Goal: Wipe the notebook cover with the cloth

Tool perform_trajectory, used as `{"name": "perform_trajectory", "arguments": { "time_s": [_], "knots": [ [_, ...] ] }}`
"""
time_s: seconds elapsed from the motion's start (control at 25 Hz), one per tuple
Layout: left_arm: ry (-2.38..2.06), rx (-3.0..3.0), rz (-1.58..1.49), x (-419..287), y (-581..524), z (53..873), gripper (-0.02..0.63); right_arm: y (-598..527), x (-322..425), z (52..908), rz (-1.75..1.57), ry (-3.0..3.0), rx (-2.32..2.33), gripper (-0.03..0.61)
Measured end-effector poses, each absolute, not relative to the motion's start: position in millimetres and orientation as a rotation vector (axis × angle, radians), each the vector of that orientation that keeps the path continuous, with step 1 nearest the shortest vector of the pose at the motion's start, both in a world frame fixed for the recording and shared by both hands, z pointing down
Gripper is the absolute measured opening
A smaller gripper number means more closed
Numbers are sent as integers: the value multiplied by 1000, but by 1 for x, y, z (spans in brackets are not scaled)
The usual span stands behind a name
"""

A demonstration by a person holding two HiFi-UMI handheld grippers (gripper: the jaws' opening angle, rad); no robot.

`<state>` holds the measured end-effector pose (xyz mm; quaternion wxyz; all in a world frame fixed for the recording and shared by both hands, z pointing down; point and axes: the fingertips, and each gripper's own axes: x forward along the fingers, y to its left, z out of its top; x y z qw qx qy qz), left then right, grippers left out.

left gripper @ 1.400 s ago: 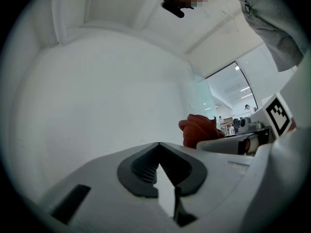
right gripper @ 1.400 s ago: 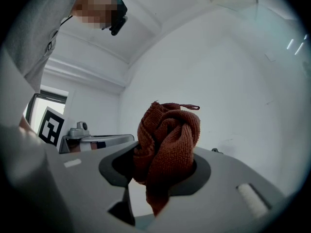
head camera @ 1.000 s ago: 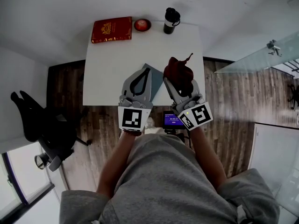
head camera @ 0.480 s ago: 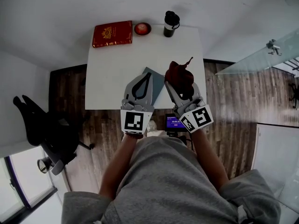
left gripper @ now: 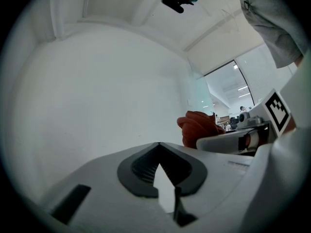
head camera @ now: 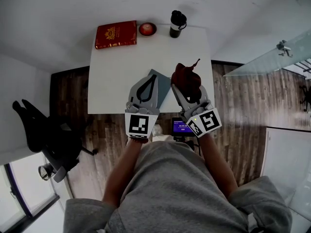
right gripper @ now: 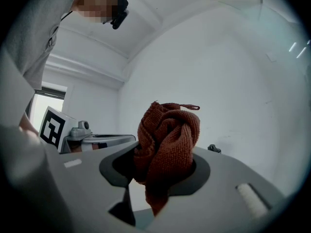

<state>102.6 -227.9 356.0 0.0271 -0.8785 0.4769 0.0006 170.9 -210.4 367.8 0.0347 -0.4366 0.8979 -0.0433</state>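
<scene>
A slate-grey notebook (head camera: 163, 84) lies near the front edge of the white table (head camera: 112, 76), partly hidden under my left gripper (head camera: 152, 76). That gripper is shut with nothing between its jaws, which meet at the tip in the left gripper view (left gripper: 158, 144). My right gripper (head camera: 187, 84) hovers just right of the notebook, shut on a bunched dark red cloth (head camera: 185, 76). In the right gripper view the cloth (right gripper: 167, 140) bulges up between the jaws of the right gripper (right gripper: 165, 152) and hides the pads. The same cloth (left gripper: 197, 128) shows beside the left gripper.
At the table's far edge lie a red book with a gold emblem (head camera: 115, 34), a small red round dish (head camera: 147, 28) and a black tumbler (head camera: 177, 23). A small lit screen (head camera: 182, 126) sits below the front edge. A black office chair (head camera: 46, 135) stands at the left.
The head view has shifted a little. Both grippers keep their places over the table's front edge, and the cloth stays in the right one.
</scene>
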Motion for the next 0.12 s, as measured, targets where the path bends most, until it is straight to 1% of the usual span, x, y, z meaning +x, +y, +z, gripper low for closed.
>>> {"name": "perform_trajectory", "arguments": {
  "time_s": [0.12],
  "knots": [
    [1482, -2720, -10, 100, -230, 363, -6, -212, 168, 370, -135, 2773, -1335, 167]
  ]
}}
